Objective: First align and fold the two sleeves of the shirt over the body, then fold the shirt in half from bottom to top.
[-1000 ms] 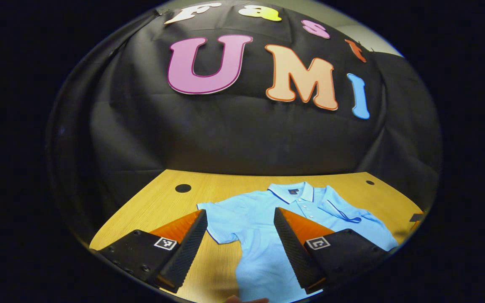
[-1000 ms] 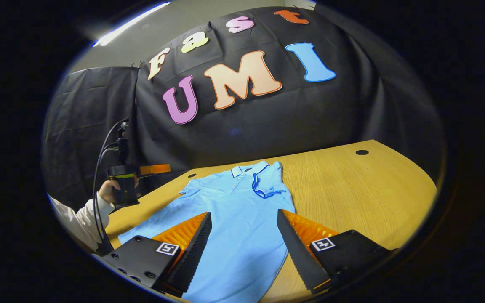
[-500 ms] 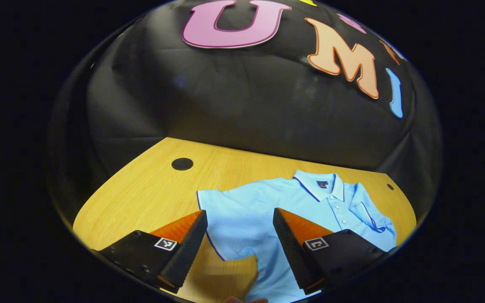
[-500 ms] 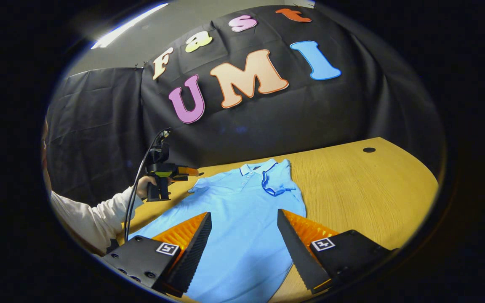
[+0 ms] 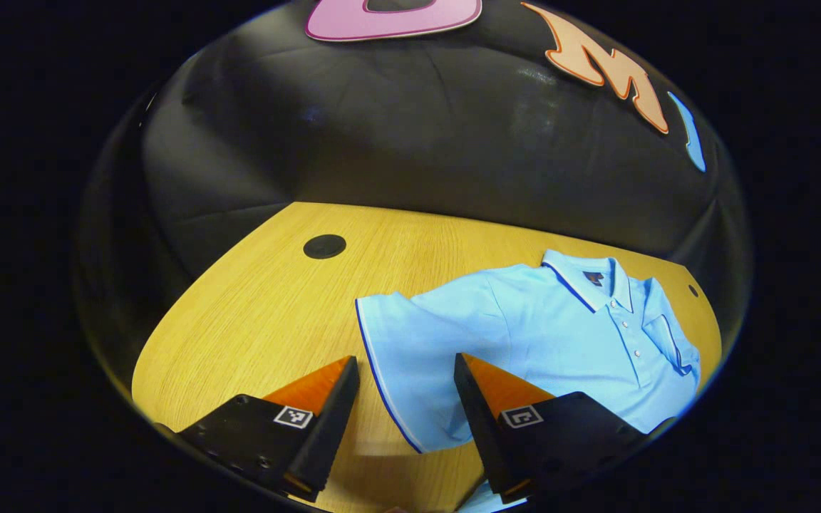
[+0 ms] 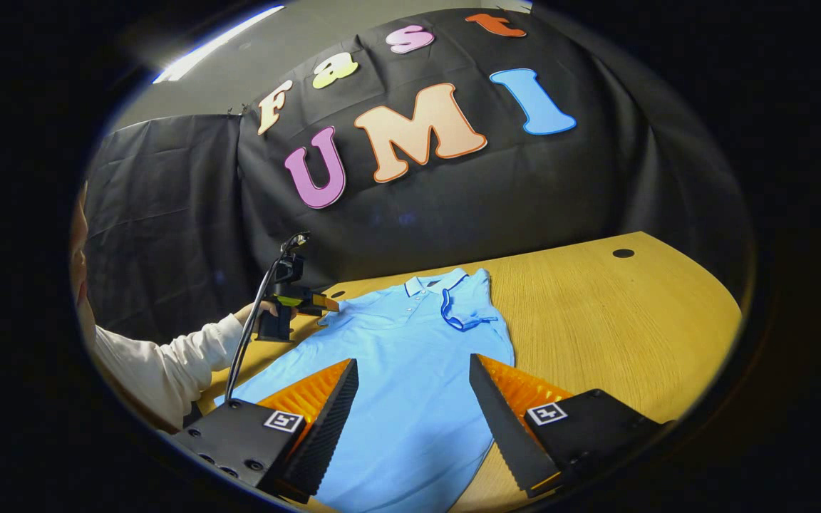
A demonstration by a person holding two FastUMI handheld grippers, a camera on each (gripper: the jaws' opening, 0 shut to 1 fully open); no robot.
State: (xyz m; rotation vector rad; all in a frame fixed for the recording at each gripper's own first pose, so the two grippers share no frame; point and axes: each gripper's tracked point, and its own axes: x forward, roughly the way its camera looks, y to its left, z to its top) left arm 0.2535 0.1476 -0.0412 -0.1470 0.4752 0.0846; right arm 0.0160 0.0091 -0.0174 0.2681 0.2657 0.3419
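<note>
Black cloth is hung as a wall behind a light wooden table [image 6: 631,313], on which a light blue polo shirt [image 6: 410,356] is laid flat, front side up, with its collar [image 6: 428,283] turned toward the cloth wall. In the right gripper view, one sleeve is seen already folded over the body of the shirt, and its dark-trimmed cuff [image 6: 464,319] is rested just below the collar. The right gripper [image 6: 414,410] is held over the lower part of the shirt with its fingers spread apart, and no cloth is pinched between them. A round dark hole [image 6: 623,253] is set in the table well apart from the shirt, toward the far corner. Beside the shirt's other shoulder, the left gripper [image 6: 325,303] is seen farther off, carried by a hand [image 6: 257,311] in a pale sleeve [image 6: 168,360], with a cable run up from it; from that view it cannot be told how its fingers stand. In the left gripper view, the left gripper [image 5: 407,399] is shown with its fingers spread wide, and the unfolded sleeve [image 5: 410,349] of the shirt is spread flat between and beyond them, its trimmed cuff edge [image 5: 375,370] lying just beside one finger. Whether the fingers touch the cloth cannot be told. Another round dark hole [image 5: 324,246] is seen on the bare wood beyond that sleeve.
</note>
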